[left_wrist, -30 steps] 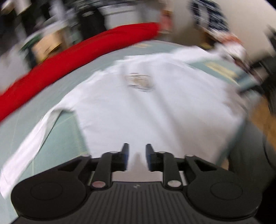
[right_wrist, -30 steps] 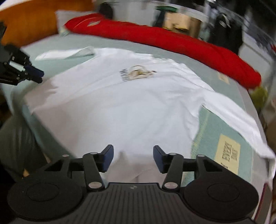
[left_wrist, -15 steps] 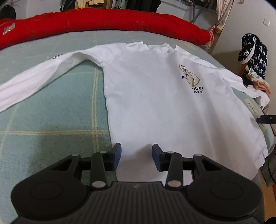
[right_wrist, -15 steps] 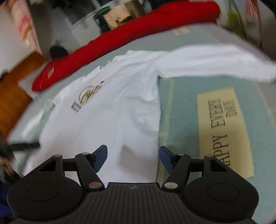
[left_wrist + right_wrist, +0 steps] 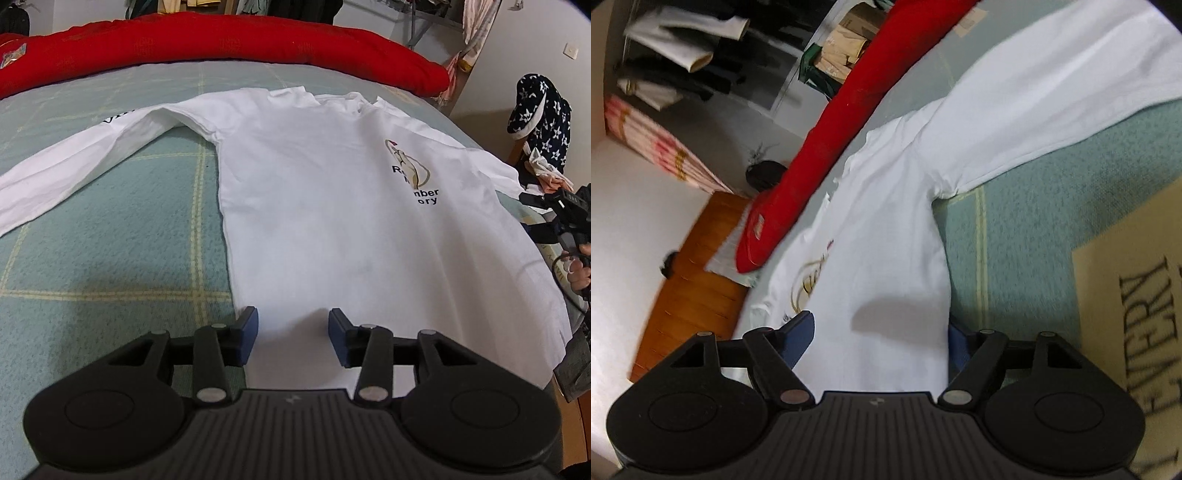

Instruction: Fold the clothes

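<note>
A white long-sleeved shirt (image 5: 332, 206) with a chest print lies flat, front up, on a green checked blanket (image 5: 110, 258), sleeves spread out. My left gripper (image 5: 293, 334) is open over the shirt's bottom hem near its left corner. My right gripper (image 5: 881, 341) is open and tilted, straddling the shirt's (image 5: 894, 258) right side edge low on the body. The right gripper also shows at the right edge of the left wrist view (image 5: 561, 221).
A long red bolster (image 5: 221, 40) lies along the far side of the bed. A cream label with lettering (image 5: 1137, 332) is on the blanket (image 5: 1034, 221) right of the shirt. A chair with a star-print garment (image 5: 539, 107) stands past the bed's right edge.
Both grippers swung apart toward the shirt's lower corners. The left gripper's fingers have opened wider. The right gripper tilted and came down close over the shirt's side edge.
</note>
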Motion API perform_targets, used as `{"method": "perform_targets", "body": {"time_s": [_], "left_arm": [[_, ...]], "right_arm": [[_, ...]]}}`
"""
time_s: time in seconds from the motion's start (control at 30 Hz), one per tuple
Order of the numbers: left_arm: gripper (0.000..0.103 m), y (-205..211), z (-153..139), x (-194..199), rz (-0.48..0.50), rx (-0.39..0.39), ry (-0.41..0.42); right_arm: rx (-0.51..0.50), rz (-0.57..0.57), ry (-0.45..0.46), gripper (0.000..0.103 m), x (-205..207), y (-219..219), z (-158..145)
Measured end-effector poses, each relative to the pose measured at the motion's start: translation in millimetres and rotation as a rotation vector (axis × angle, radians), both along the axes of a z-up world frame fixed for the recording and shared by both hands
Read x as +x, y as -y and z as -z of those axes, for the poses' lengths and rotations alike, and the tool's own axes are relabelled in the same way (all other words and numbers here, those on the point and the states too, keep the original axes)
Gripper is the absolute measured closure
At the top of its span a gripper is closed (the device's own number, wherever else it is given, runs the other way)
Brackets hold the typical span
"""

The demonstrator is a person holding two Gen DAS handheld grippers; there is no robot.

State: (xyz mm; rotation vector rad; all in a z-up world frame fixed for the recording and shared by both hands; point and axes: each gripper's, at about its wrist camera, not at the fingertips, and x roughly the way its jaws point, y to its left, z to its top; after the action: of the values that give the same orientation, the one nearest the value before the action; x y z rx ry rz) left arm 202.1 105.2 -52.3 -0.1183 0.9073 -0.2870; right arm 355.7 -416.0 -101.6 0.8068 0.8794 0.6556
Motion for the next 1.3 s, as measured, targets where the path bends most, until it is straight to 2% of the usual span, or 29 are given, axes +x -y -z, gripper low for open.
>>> {"method": "perform_targets", "body": {"time_s": [0.13,0.4,0.43,0.47,0.5,0.53,0.57,0.63,0.8,0.9,1.0,1.07,1.1,1.13,1.17,1.23,1.3], "left_arm": [[0.055,1,1,0,0.009,-0.001,0.008],[0.054,3,1,0,0.017,0.010,0.018],[0.054,3,2,0,0.015,0.008,0.019],[0.054,3,2,0,0.013,0.006,0.020],[0.053,3,2,0,0.012,0.009,0.021],[0.053,4,2,0,0.012,0.011,0.022],[0.053,5,2,0,0.013,0.016,0.022],[0.053,6,1,0,0.015,0.027,0.022],[0.053,7,0,0,0.010,0.030,0.018],[0.053,9,0,-1,0.016,0.043,0.023],[0.053,8,0,0,0.018,0.044,0.020],[0.053,8,-1,1,0.015,0.040,0.019],[0.053,7,-1,1,0.013,0.038,0.018],[0.053,7,-2,0,0.009,0.040,0.021],[0.053,7,-4,-2,0.004,0.042,0.023],[0.053,8,-7,-6,0.000,0.047,0.024],[0.053,7,-9,-11,0.001,0.048,0.024]], "right_arm": [[-0.016,0.002,0.011,0.037,-6,2,3],[-0.069,0.043,0.015,0.046,-10,-7,4],[-0.083,0.055,0.018,0.053,-11,-8,5],[-0.092,0.077,0.010,0.065,-12,-7,9],[-0.102,0.100,0.001,0.073,-13,-7,12],[-0.111,0.123,-0.008,0.097,-14,-6,15],[-0.098,0.144,-0.031,0.101,-13,-1,21],[-0.059,0.148,-0.043,0.101,-12,4,25],[-0.226,0.161,-0.012,0.098,-18,-10,-5],[-0.283,0.195,0.019,0.097,-27,-4,-24],[-0.342,0.194,0.011,0.097,-33,-1,-30],[-0.333,0.180,-0.019,0.095,-30,-1,-21],[-0.280,0.191,-0.035,0.095,-32,6,-17],[-0.227,0.201,-0.052,0.090,-34,13,-13],[-0.174,0.212,-0.068,0.080,-36,20,-9],[-0.136,0.217,-0.072,0.071,-49,26,-9],[-0.097,0.211,-0.089,0.066,-65,28,-7]]}}
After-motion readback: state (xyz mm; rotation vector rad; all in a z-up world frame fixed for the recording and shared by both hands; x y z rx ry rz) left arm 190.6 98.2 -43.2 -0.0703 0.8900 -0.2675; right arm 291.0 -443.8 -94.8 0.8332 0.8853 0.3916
